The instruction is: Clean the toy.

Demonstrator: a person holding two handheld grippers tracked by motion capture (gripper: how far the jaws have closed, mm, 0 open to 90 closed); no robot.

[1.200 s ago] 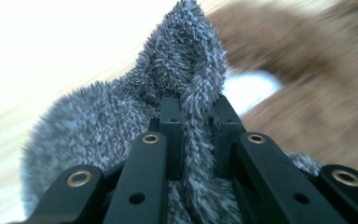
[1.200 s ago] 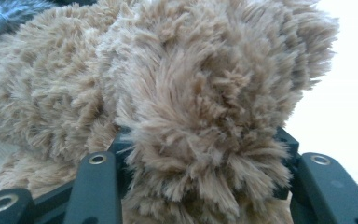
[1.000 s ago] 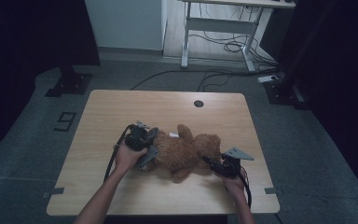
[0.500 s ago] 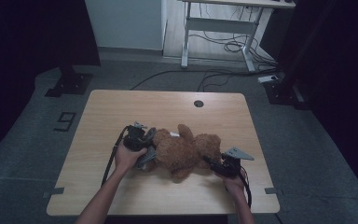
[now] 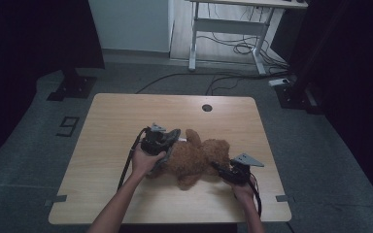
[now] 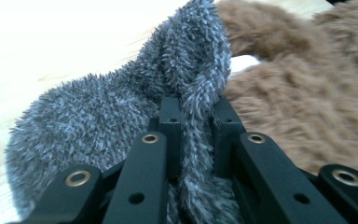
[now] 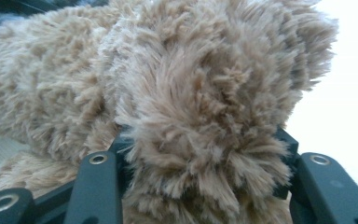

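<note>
A light wooden table [image 5: 126,116] with rounded corners and a round cable hole [image 5: 207,108] near its far edge stands on a grey floor [image 5: 39,145], where a "9" [image 5: 68,126] is marked beside it. Beyond it a white desk frame [image 5: 226,24] stands over loose black cables [image 5: 233,46] and a power strip [image 5: 279,82], before a pale wall [image 5: 126,22]. Dark curtains [image 5: 24,39] close both sides, with black stand bases [image 5: 73,87] at their feet.
</note>
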